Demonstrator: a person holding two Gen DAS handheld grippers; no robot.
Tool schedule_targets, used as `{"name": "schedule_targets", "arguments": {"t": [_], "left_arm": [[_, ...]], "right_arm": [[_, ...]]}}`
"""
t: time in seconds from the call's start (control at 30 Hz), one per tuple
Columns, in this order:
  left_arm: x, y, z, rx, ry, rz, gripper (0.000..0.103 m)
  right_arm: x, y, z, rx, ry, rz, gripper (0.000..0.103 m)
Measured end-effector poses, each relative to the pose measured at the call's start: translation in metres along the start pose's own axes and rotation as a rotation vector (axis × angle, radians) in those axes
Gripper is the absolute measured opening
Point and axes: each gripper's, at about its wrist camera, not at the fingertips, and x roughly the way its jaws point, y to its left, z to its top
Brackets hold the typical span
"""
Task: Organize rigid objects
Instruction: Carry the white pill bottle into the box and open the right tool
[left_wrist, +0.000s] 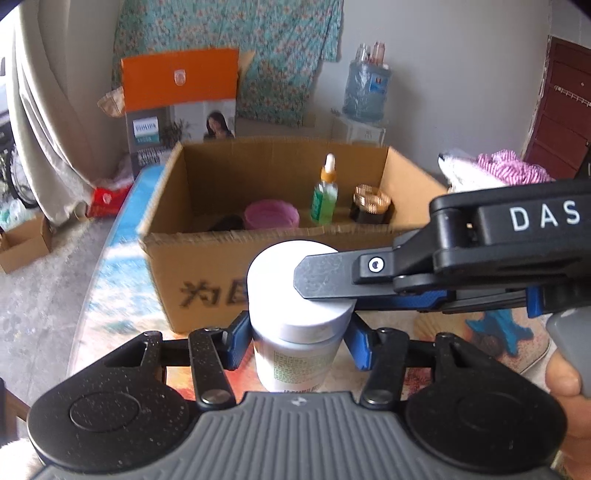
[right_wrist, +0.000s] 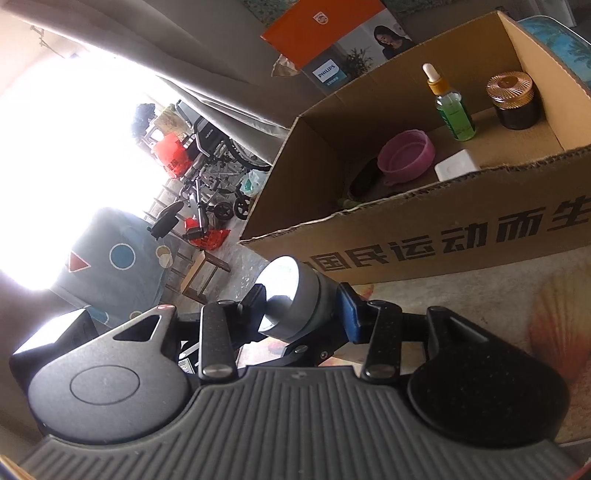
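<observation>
A white jar (left_wrist: 295, 354) with a white lid (left_wrist: 280, 295) stands upright between the blue pads of my left gripper (left_wrist: 299, 341), which is shut on its body just under the lid. My right gripper (left_wrist: 325, 291) reaches in from the right, rolled on its side, one flat finger lying over the lid top. In the right wrist view the jar (right_wrist: 282, 277) sits between the right gripper's (right_wrist: 303, 306) fingers with a slim gap, so it is open. Behind stands the cardboard box (left_wrist: 207, 273) (right_wrist: 406, 229).
Inside the box are a pink bowl (right_wrist: 406, 153), a green dropper bottle (right_wrist: 454, 114), a dark jar with a gold lid (right_wrist: 513, 99) and a white block (right_wrist: 456, 168). An orange carton (left_wrist: 181, 77) stands behind; pink striped cloth (left_wrist: 509, 168) lies at the right.
</observation>
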Motion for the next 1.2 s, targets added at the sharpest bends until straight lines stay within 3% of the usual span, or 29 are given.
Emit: {"name": "schedule_targets", "arguments": {"t": [0.23,0.47,0.6,0.8,1.03,1.2], "left_arm": [[-0.052,0.000,0.048,0.041,-0.157,0.037,0.055],[-0.040,-0.028,0.109,0.075,-0.230,-0.048,0.054],[-0.005,-0.049,0.131,0.071,-0.193,-0.150,0.054],[0.063,-0.077,0.127,0.072,-0.069,-0.229,0.054],[0.126,-0.087,0.116,0.073,0.061,-0.257,0.054],[0.144,-0.090,0.113,0.083,0.107,-0.252,0.054]], "right_arm": [[-0.030,0.058,0.028,-0.148,-0.102,0.088,0.043],[-0.065,0.070,0.084,-0.228,-0.234,0.057,0.043],[-0.081,0.043,0.112,-0.198,-0.265,0.009,0.043],[-0.087,-0.025,0.129,-0.096,-0.247,-0.086,0.043],[-0.071,-0.090,0.120,0.005,-0.196,-0.148,0.043],[-0.058,-0.110,0.115,0.021,-0.171,-0.165,0.043]]}}
